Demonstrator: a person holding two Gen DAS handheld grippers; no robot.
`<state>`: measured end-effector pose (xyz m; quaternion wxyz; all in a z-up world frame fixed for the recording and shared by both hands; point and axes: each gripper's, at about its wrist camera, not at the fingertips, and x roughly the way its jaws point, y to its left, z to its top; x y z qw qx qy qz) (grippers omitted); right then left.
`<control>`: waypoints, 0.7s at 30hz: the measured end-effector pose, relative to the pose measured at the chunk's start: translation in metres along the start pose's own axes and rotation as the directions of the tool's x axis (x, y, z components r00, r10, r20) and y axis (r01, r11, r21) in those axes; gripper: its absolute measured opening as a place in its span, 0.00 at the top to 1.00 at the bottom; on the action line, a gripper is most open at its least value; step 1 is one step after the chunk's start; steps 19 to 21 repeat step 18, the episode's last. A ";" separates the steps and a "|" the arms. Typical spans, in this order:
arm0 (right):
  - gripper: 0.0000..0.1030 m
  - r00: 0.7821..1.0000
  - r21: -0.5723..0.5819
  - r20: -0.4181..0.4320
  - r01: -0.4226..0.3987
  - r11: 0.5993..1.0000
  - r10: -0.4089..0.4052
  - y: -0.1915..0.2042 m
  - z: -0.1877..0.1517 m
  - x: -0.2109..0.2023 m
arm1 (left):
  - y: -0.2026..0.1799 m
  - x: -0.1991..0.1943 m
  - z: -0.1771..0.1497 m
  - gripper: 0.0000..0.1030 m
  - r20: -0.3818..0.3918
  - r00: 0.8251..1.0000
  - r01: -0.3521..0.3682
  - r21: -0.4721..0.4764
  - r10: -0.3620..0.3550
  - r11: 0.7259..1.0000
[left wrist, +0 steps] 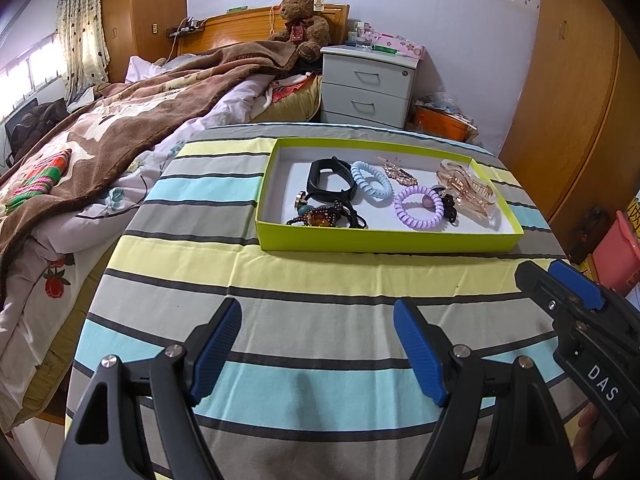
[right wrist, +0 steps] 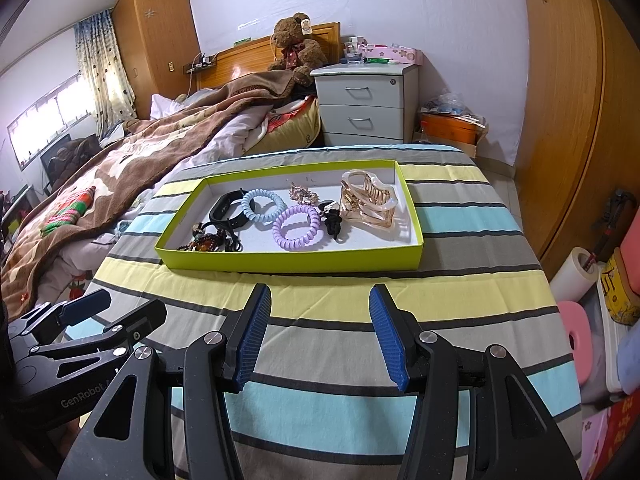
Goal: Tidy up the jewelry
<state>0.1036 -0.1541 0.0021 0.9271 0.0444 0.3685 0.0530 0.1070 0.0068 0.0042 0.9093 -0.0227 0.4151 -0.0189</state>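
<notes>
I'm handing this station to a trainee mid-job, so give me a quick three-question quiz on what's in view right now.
1. True or false: the purple coil hair tie lies outside the green tray.
2. Which item sits nearest the tray's right end? A) black wristband B) clear claw hair clip C) blue coil hair tie
3. Fill in: both the left hand-held gripper and the right hand-held gripper are ____ and holding nothing.

Key: 1 false; 2 B; 3 open.
</notes>
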 end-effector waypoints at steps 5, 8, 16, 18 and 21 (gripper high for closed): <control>0.50 1.000 0.001 0.000 0.001 1.000 -0.001 -0.001 0.000 0.000 | 0.000 0.001 0.000 0.22 0.000 1.000 -0.003 0.001 0.003 1.000; 0.50 1.000 0.000 -0.001 0.001 1.000 -0.001 -0.001 0.000 0.001 | 0.000 0.001 0.000 0.22 -0.001 1.000 -0.006 0.000 0.006 1.000; 0.50 1.000 0.001 -0.001 0.002 1.000 -0.002 -0.001 0.000 0.001 | 0.002 0.000 -0.001 0.22 -0.002 1.000 -0.010 0.000 0.010 1.000; 0.50 1.000 0.001 -0.002 0.002 1.000 -0.002 -0.001 0.000 0.001 | 0.002 0.000 -0.001 0.22 -0.003 1.000 -0.012 0.000 0.012 1.000; 0.50 1.000 0.001 -0.002 0.002 1.000 -0.002 -0.001 0.000 0.001 | 0.002 0.000 -0.001 0.22 -0.003 1.000 -0.012 0.000 0.012 1.000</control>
